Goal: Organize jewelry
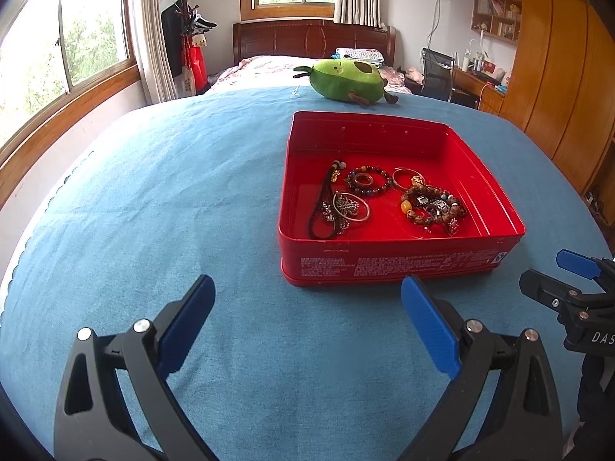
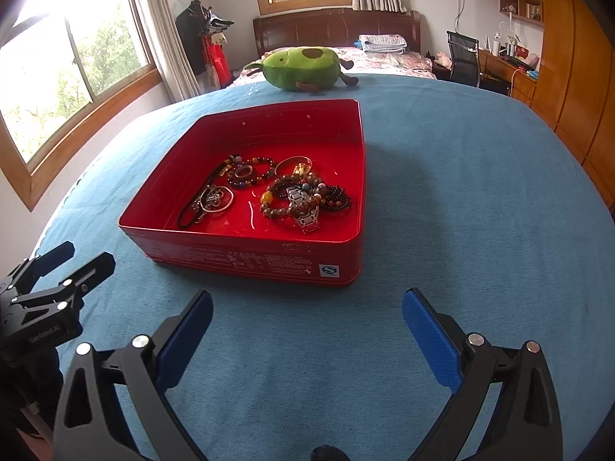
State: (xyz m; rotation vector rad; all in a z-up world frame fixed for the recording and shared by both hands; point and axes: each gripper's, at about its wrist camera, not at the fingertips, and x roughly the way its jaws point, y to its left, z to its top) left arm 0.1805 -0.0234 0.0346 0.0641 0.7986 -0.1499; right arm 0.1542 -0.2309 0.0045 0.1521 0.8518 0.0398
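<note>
A red tin box point(image 1: 384, 265) point(image 2: 246, 257) stands on the blue cloth with jewelry inside. A black cord necklace point(image 1: 321, 207) point(image 2: 196, 207), silver bangles point(image 1: 351, 207) point(image 2: 219, 199) and a dark bead bracelet point(image 1: 367, 180) point(image 2: 250, 174) lie at its left. Brown bead bracelets with a metal watch point(image 1: 434, 205) point(image 2: 303, 201) lie at its right. My left gripper point(image 1: 307, 319) is open, nothing between its fingers, just short of the box's near wall. My right gripper point(image 2: 307, 326) is open and empty too, in front of the box's right corner. Each gripper shows at the edge of the other's view.
A green avocado plush toy point(image 1: 348, 78) point(image 2: 301, 67) lies beyond the box on the blue cloth point(image 1: 173, 192) point(image 2: 480, 192). Behind are a bed with a wooden headboard, windows at left, a desk with a chair and wooden wardrobes at right.
</note>
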